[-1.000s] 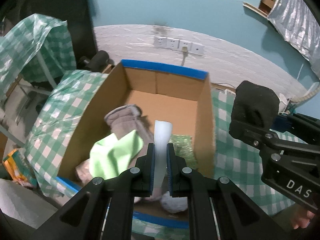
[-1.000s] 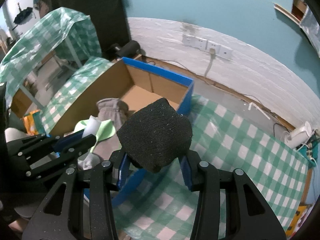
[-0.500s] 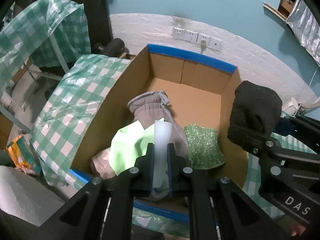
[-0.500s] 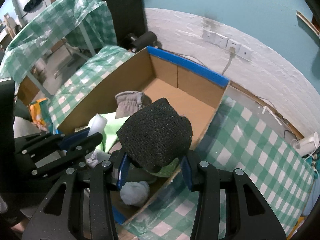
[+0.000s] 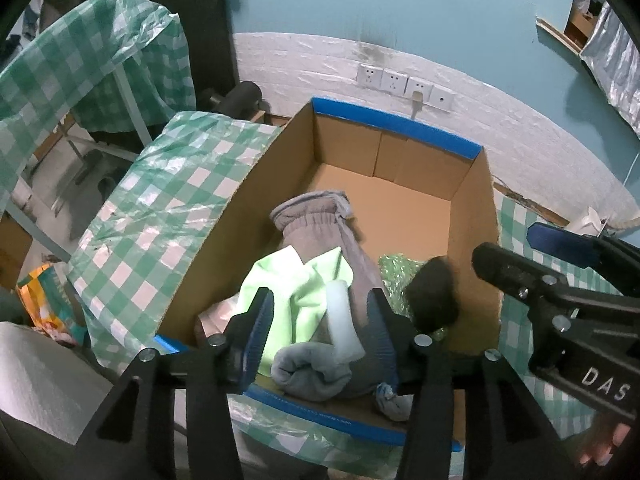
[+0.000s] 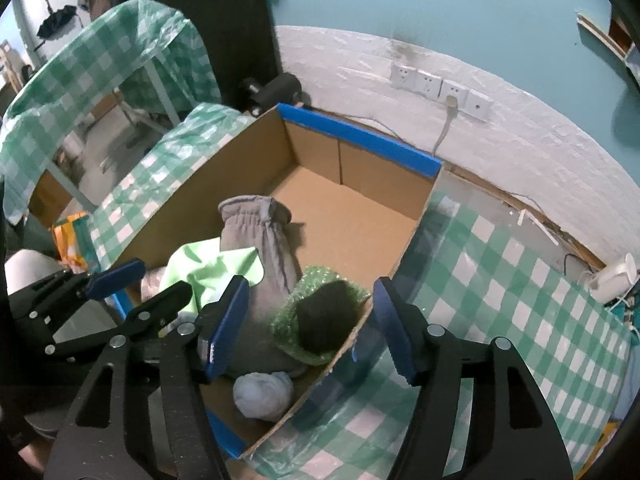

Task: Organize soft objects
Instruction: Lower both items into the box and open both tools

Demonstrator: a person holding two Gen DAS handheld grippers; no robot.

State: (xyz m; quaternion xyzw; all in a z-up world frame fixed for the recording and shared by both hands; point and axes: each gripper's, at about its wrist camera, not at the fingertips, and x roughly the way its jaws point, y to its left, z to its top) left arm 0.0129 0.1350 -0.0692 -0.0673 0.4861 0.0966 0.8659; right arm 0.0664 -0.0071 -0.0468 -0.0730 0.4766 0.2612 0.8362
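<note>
A cardboard box [image 5: 474,216] with blue-taped rims [image 6: 360,136] holds soft things. My left gripper [image 5: 320,322] is open above its near end; a pale blue sock [image 5: 340,322] lies loose between the fingers, over a light blue rolled sock [image 5: 308,372]. My right gripper [image 6: 308,326] is open over the box's right side; a black knit item [image 6: 326,318] lies below it on a green sparkly cloth [image 6: 316,284]. A grey glove [image 6: 260,236] and a lime green cloth [image 5: 288,280] lie in the box.
The box stands on a green-checked tablecloth [image 6: 500,280]. A white wall with power sockets [image 5: 404,84] rises behind. A second checked-cloth table [image 5: 80,64] stands at the far left. An orange packet [image 5: 40,292] lies beside the table on the left.
Both grippers have opened. The pale sock dropped from the left gripper and the black knit item dropped from the right gripper into the box.
</note>
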